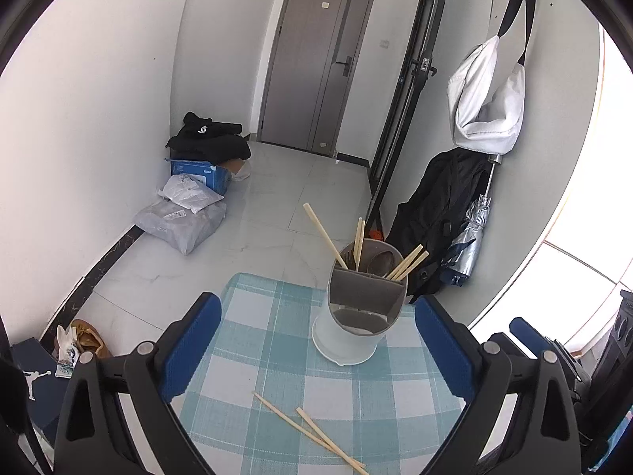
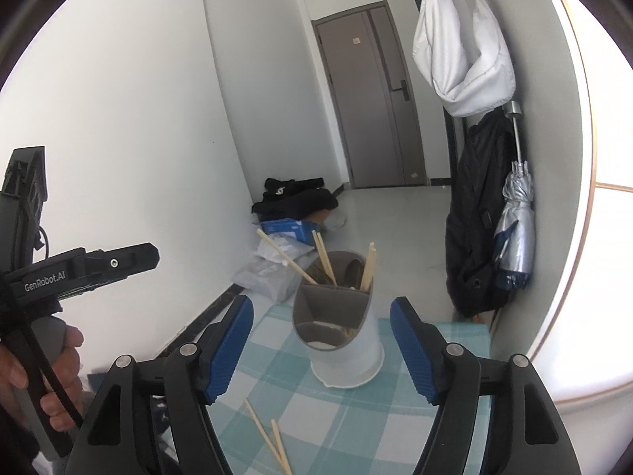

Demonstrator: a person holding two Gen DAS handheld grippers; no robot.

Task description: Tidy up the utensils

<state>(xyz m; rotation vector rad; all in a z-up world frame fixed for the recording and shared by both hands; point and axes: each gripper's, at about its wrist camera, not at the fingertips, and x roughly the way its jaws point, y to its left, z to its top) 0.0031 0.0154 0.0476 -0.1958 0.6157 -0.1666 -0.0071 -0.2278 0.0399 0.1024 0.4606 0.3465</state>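
Left wrist view: the left claw (image 1: 316, 350) is spread wide and empty above the checked tabletop (image 1: 253, 340). A utensil holder (image 1: 358, 316) stands ahead, chopsticks leaning inside; two loose chopsticks (image 1: 312, 431) lie nearer, probably next to collect.

Right wrist view: the right claw (image 2: 321, 350), also released and empty, frames the holder (image 2: 336, 328); loose chopsticks (image 2: 269, 439) lie below.
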